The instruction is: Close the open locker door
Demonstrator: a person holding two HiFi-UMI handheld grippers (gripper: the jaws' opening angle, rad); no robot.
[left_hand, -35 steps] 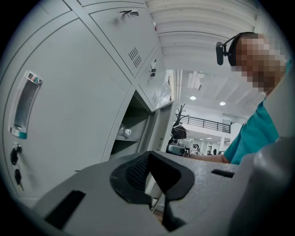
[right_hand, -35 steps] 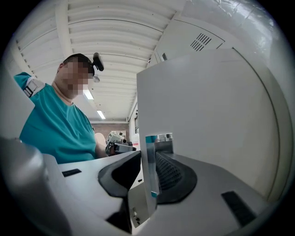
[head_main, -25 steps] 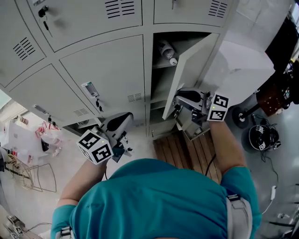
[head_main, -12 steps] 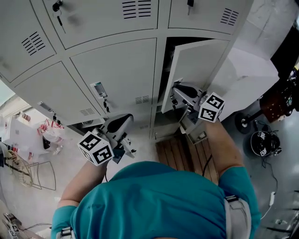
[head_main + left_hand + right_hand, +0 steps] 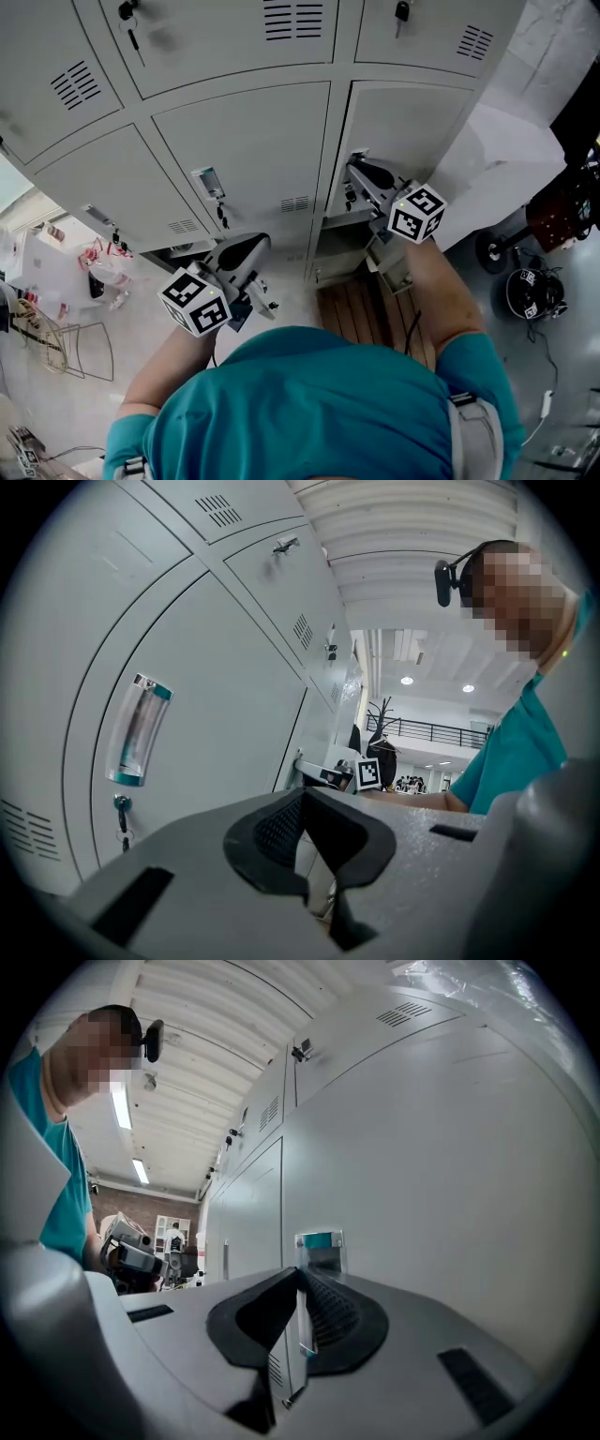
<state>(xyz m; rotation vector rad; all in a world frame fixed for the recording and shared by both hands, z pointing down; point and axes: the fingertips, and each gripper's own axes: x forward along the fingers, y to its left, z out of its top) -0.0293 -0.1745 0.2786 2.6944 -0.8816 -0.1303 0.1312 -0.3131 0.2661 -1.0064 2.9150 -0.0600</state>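
**Tight at the door**

The locker door [image 5: 403, 141] is almost flat against the lockers [image 5: 234, 141], leaving just a thin crack. The right gripper [image 5: 354, 175] fills that spot, jaws on the door's edge. Bare floor [image 5: 139, 283] lies left; a wooden pallet [image 5: 347, 309] lies underneath.

The person wears a teal shirt [image 5: 309, 403] with short sleeves and a grey band [image 5: 478, 427] round the right one. The left gripper [image 5: 302, 801] and right gripper [image 5: 300, 1283] are grey with black bumpy pads [image 5: 275, 832]. Behind each one's jaws sits a white cube [image 5: 195, 300] with black square marks.
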